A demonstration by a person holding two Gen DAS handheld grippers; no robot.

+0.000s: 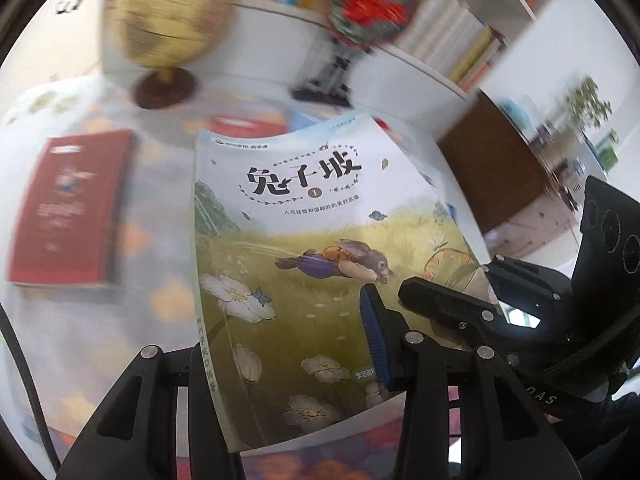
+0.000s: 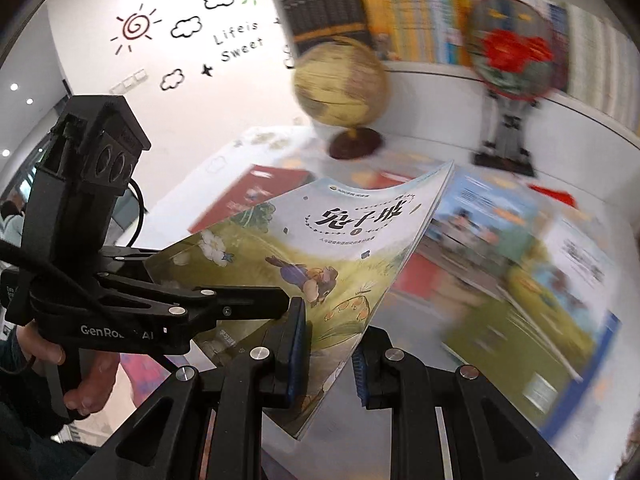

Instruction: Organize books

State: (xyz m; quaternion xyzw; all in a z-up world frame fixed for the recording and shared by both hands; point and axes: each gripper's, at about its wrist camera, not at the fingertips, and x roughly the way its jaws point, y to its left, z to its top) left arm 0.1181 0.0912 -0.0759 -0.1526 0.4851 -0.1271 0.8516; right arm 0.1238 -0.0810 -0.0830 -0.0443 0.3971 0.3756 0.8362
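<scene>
Left wrist view: the rabbit book (image 1: 320,264) is being held above the red book (image 1: 68,208), pinched at its near edge by both the left gripper (image 1: 292,360) and right gripper (image 1: 440,304), its long axis being pointed toward the globe (image 1: 172,16).

Left wrist view: looks steeply down along its fingers, close over the rabbit-cover book (image 1: 320,264), toward the table's (image 1: 80,340) far edge. Right wrist view: same slant from the opposite side, equally close. Both share the book, globe (image 1: 172,20), red book (image 1: 68,208) and bookshelf (image 1: 440,32).
</scene>
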